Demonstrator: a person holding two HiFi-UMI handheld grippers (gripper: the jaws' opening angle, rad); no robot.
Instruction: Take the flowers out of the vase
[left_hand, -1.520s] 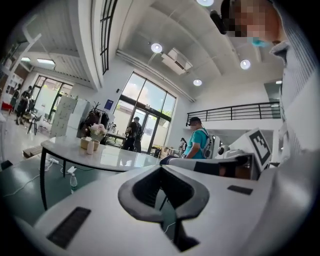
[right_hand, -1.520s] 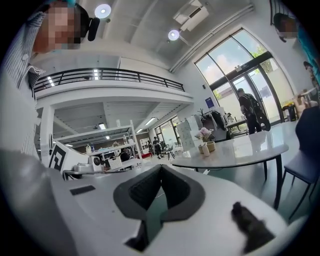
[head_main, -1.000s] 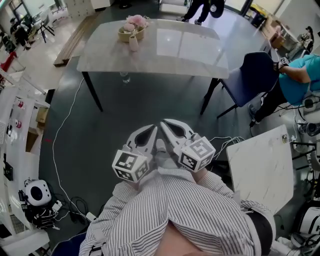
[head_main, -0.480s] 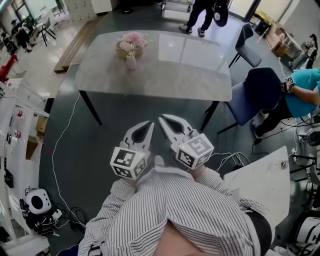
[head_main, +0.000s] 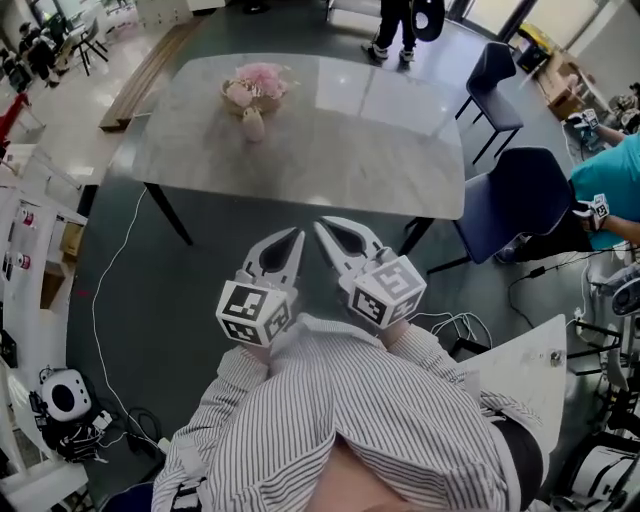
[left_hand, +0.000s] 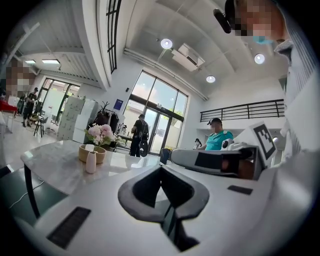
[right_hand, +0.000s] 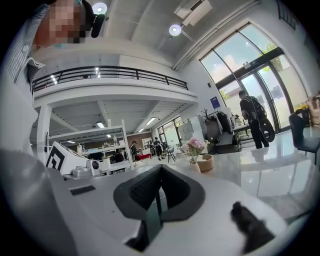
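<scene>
Left gripper (head_main: 294, 236) and right gripper (head_main: 321, 224), closed and empty, are nearer the table (head_main: 380, 150) now. Ahead, flowers (head_main: 262, 77) stand upright in the vase (head_main: 254, 124).

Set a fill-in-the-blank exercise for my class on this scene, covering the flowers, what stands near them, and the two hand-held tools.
1. The pink flowers stand in a small pale vase on the grey stone-look ___.
2. Right beside that vase sits a round tan ___.
3. The left tool and the right tool, both short of the vase, have their jaws ___.

Missing words: table; bowl; shut.
</scene>
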